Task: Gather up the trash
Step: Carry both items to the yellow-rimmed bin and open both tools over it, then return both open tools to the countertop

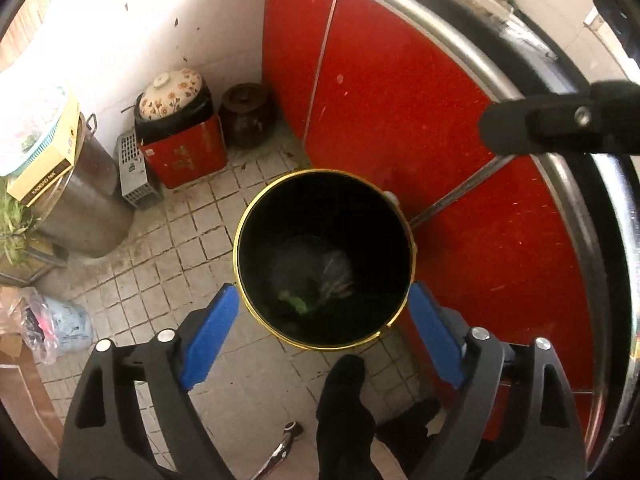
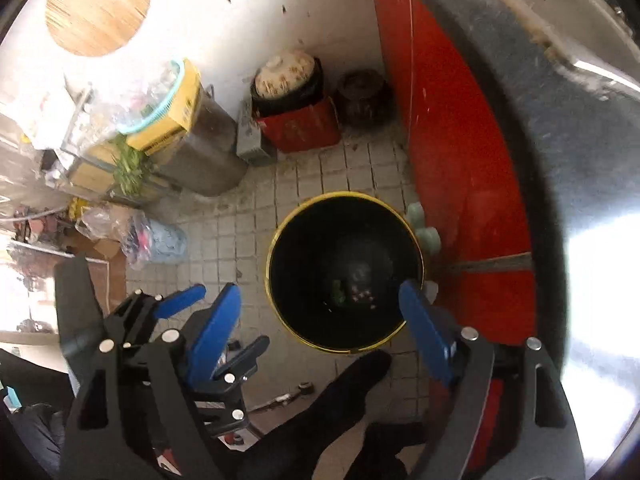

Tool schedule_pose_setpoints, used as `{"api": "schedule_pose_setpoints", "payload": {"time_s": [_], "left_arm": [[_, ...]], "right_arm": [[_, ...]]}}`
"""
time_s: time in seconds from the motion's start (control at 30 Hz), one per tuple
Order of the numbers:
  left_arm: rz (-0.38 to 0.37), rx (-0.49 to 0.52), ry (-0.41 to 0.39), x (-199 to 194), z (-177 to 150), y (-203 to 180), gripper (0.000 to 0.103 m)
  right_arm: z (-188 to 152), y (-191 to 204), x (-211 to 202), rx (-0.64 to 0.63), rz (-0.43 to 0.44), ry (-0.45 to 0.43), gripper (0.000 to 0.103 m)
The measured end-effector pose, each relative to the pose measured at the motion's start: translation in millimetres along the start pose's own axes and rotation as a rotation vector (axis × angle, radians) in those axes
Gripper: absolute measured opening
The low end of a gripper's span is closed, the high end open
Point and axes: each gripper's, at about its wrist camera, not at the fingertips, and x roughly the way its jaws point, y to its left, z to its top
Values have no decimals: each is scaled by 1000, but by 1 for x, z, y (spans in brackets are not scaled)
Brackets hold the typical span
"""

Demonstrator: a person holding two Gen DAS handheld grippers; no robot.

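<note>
The left gripper (image 1: 323, 316) is spread wide and holds nothing; its blue pads (image 1: 208, 336) flank the near rim of the bin (image 1: 324, 184) without clearly touching it. The right gripper (image 2: 320, 316) is also wide and empty, its pads (image 2: 214, 328) either side of the same bin as seen from above. In the right wrist view the left gripper (image 2: 212, 320) shows again at 8 o'clock, partly behind the right one's frame. The bin stands upright on the tiled floor (image 1: 176, 240), mouth facing the cameras, its long axis running straight down, close against the red cabinet (image 1: 400, 100) at 3 o'clock. Its inside is very dark: a crumpled clear wrapper (image 1: 316, 264) and some green scraps (image 1: 296, 302) lie at the bottom, blurred and hard to make out. A dark foot (image 1: 344, 392) enters from 6 o'clock, cut off by the frame edge. At 10 o'clock, a floral-lidded pot (image 1: 172, 96) sits on a red box (image 1: 184, 156) by the wall.
</note>
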Motion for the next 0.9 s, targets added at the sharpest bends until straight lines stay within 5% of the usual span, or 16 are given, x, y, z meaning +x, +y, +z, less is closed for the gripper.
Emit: {"api": "schedule_pose_setpoints", "payload": {"time_s": [0.17, 0.3, 0.6, 0.77, 0.9], "left_arm": [[27, 106, -61, -48, 6, -41, 93], [34, 230, -81, -81, 13, -97, 93], [-288, 692, -124, -140, 6, -320, 93], [-407, 934, -127, -166, -29, -439, 94], [-435, 1049, -128, -175, -62, -495, 94]], "right_arm": [[-31, -25, -73, 42, -41, -97, 84], [-89, -74, -155, 179, -145, -221, 86], [-285, -174, -314, 579, -471, -452, 86], [-390, -202, -370, 760, -592, -522, 86], [-462, -214, -393, 848, -637, -547, 86]]}}
